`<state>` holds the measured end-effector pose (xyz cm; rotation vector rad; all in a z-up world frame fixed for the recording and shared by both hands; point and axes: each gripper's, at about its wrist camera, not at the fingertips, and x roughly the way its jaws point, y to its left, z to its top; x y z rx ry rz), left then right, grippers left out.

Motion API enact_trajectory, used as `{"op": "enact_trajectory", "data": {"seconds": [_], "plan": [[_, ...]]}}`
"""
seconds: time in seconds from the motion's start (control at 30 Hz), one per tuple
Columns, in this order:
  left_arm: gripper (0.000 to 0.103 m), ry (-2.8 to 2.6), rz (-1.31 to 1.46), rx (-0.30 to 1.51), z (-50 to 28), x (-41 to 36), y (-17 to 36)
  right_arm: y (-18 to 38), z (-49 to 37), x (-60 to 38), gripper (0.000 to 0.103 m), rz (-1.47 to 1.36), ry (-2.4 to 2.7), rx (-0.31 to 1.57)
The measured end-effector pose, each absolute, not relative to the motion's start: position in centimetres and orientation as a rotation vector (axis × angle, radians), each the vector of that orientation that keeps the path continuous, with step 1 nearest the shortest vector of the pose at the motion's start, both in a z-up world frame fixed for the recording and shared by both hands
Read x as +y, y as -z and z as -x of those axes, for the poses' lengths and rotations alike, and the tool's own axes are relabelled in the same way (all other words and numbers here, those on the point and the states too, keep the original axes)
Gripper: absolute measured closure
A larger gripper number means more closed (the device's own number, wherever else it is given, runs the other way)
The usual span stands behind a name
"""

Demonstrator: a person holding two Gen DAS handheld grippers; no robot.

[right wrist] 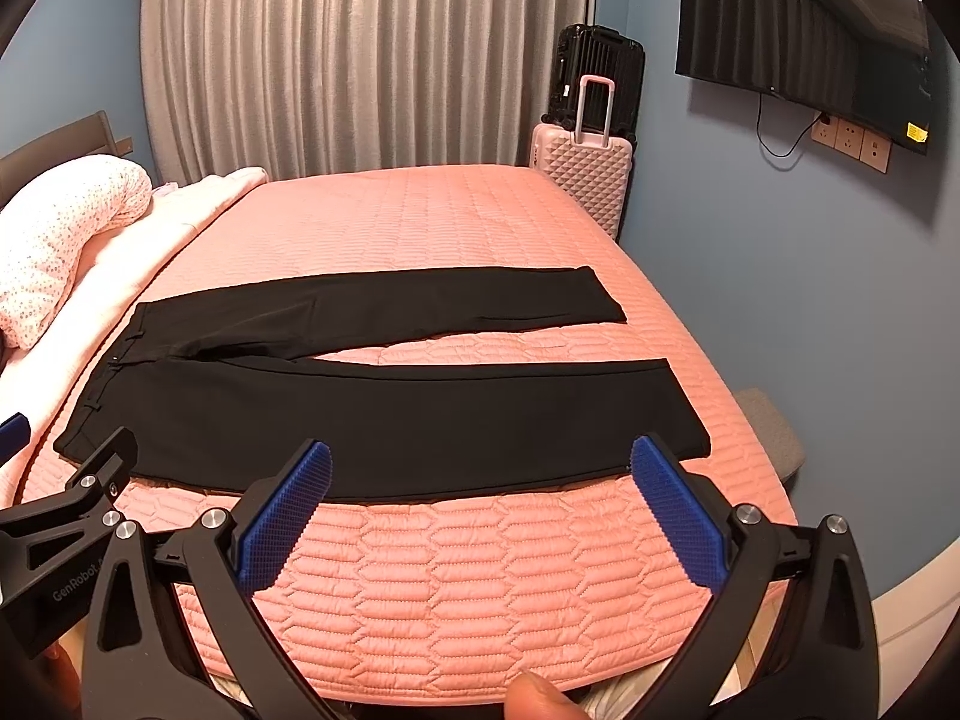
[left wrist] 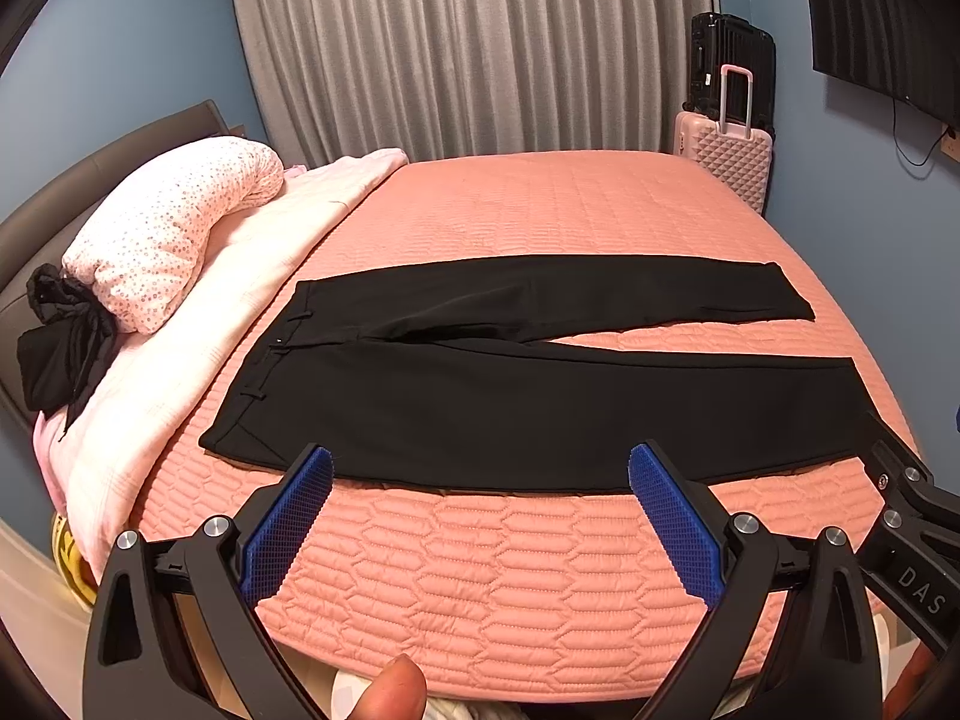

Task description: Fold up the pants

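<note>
Black pants [left wrist: 510,396] lie flat on the pink quilted bed [left wrist: 510,588], waistband at the left, both legs spread apart toward the right. They also show in the right wrist view [right wrist: 360,414]. My left gripper [left wrist: 480,468] is open and empty, held above the bed's near edge just short of the near leg's hem side. My right gripper [right wrist: 480,468] is open and empty, also at the near edge, in front of the near leg. The right gripper's body shows at the far right of the left wrist view [left wrist: 912,516].
A pale pink blanket [left wrist: 198,324] and dotted pillow [left wrist: 174,228] lie at the bed's left, with a black garment [left wrist: 60,348] beside them. Pink [left wrist: 726,156] and black [left wrist: 729,60] suitcases stand at the far corner. A TV [right wrist: 804,42] hangs on the right wall.
</note>
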<state>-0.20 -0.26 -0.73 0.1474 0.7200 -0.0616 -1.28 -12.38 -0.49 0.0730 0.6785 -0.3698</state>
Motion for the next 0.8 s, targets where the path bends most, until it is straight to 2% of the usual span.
{"op": "enact_trajectory", "data": {"seconds": [0.8], "plan": [[0.005, 0.064, -0.149, 0.719, 0.46, -0.33, 0.64, 0.47, 1.37, -12.58, 0.005, -0.078, 0.369, 0.677]]}}
